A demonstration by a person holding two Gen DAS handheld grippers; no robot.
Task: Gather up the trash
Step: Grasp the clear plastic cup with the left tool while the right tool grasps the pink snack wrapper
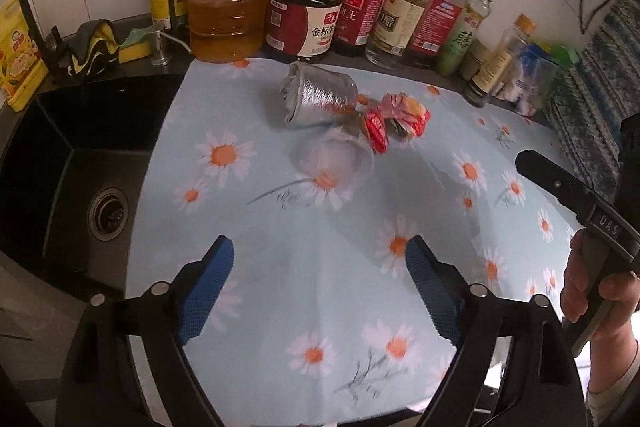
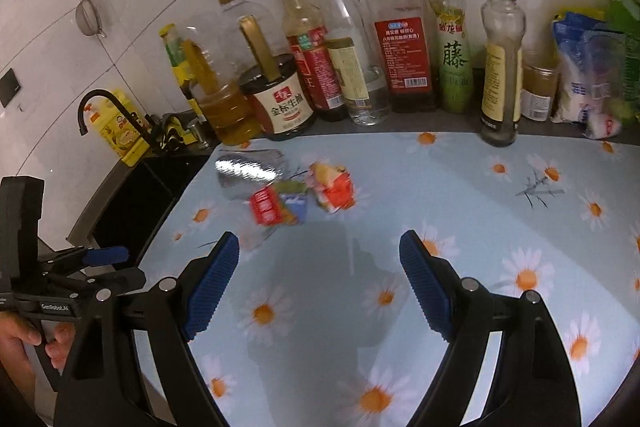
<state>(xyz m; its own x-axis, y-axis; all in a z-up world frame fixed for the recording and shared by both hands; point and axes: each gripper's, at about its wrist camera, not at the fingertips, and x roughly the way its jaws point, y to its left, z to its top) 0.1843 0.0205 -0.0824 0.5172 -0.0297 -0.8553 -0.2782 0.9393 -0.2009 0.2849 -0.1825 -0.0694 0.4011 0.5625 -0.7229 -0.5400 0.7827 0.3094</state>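
A small pile of trash lies on the daisy-print cloth [image 1: 280, 267]. A crumpled silver foil bag [image 1: 318, 95] lies at the back. A red wrapper [image 1: 375, 129] and a crumpled orange-red wrapper [image 1: 408, 111] lie to its right. A clear plastic cup [image 1: 336, 159] lies on its side in front. In the right wrist view I see the foil bag [image 2: 248, 169], the red wrapper [image 2: 266, 206] and the orange-red wrapper [image 2: 334, 189]. My left gripper [image 1: 320, 263] is open and empty, short of the cup. My right gripper [image 2: 320, 259] is open and empty, just short of the wrappers.
A row of sauce and oil bottles [image 1: 304, 7] lines the wall behind the trash. A black sink [image 1: 60, 167] with a faucet lies left of the cloth. Bags [image 2: 588, 75] stand at the back right. The right gripper's handle [image 1: 576, 203] shows at the right.
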